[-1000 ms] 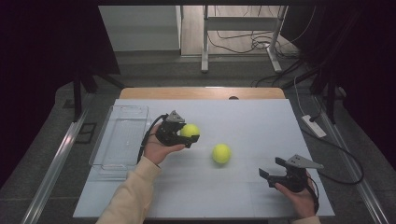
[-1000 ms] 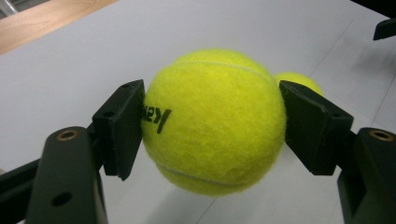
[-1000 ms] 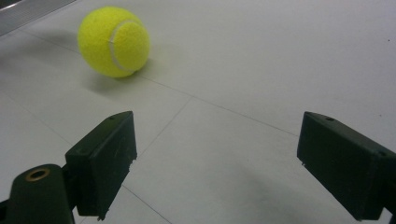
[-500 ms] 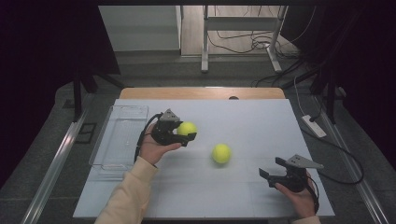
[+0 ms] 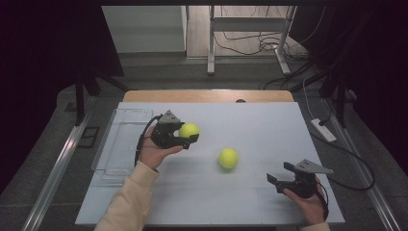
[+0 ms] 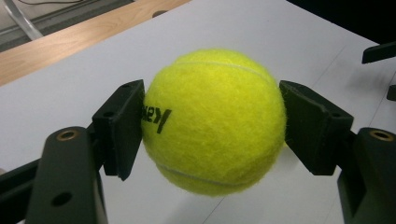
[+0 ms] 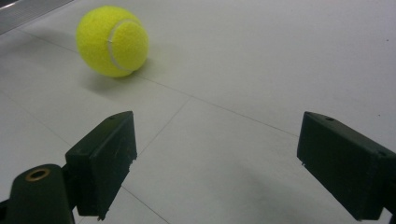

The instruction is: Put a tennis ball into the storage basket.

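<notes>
My left gripper (image 5: 188, 134) is shut on a yellow tennis ball (image 5: 189, 130), held above the white table (image 5: 260, 125) at its left half. In the left gripper view both black pads (image 6: 122, 126) press the sides of the held ball (image 6: 212, 120), which hangs clear of the surface. A second tennis ball (image 5: 228, 158) lies on the table near the middle. At the front right my right gripper (image 5: 281, 173) stands open, nothing between its jaws. In the right gripper view it (image 7: 219, 163) points toward that loose ball (image 7: 113, 41), which lies well ahead and to the left.
A clear plastic tray (image 5: 120, 144) sits at the table's left edge, just left of my left hand. A white power strip (image 5: 323, 130) lies off the right edge. The far edge of the table is a bare wooden strip (image 5: 207, 96).
My left hand has drifted slightly left and lifted a little, ball still gripped. The right gripper and the loose ball have stayed put.
</notes>
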Available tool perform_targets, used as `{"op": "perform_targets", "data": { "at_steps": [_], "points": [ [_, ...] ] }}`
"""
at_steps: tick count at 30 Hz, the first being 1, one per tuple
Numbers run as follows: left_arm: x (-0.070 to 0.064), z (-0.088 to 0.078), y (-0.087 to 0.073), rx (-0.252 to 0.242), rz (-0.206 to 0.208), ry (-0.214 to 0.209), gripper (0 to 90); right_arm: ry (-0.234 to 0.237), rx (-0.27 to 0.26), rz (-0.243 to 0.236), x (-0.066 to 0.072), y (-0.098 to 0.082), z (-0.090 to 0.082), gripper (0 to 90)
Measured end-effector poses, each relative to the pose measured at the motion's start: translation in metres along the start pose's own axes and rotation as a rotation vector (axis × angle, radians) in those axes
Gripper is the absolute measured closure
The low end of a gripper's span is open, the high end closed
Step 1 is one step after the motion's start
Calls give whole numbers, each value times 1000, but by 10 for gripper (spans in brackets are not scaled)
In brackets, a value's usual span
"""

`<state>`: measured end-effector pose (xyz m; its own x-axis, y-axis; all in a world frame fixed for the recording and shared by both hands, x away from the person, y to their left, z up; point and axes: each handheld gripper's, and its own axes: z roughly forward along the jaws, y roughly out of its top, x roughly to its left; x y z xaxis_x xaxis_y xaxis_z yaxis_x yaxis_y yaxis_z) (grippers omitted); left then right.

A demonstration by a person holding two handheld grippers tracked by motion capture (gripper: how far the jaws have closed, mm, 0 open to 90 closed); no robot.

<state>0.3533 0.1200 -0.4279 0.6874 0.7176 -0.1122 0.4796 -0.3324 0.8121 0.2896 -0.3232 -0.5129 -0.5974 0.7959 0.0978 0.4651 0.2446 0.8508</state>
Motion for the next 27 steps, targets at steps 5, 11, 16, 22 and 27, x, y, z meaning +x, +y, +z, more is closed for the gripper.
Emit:
{"op": "perform_targets", "data": {
  "at_steps": [5, 11, 16, 22, 27],
  "points": [
    [2, -3, 0, -7, -5, 3, 277, -1, 1, 0, 0, 0, 0, 117],
    [4, -9, 0, -12, -7, 11, 277, 3, 1, -4, 0, 0, 0, 117],
    [8, -16, 1, -27, -16, 21, 277, 3, -1, 1, 0, 0, 0, 117],
    [10, -23, 0, -34, -17, 28, 277, 6, -3, -5, 1, 0, 0, 116],
    [14, -27, -1, -41, -26, 36, 277, 5, -2, -6, 0, 0, 0, 116]
  ]
}}
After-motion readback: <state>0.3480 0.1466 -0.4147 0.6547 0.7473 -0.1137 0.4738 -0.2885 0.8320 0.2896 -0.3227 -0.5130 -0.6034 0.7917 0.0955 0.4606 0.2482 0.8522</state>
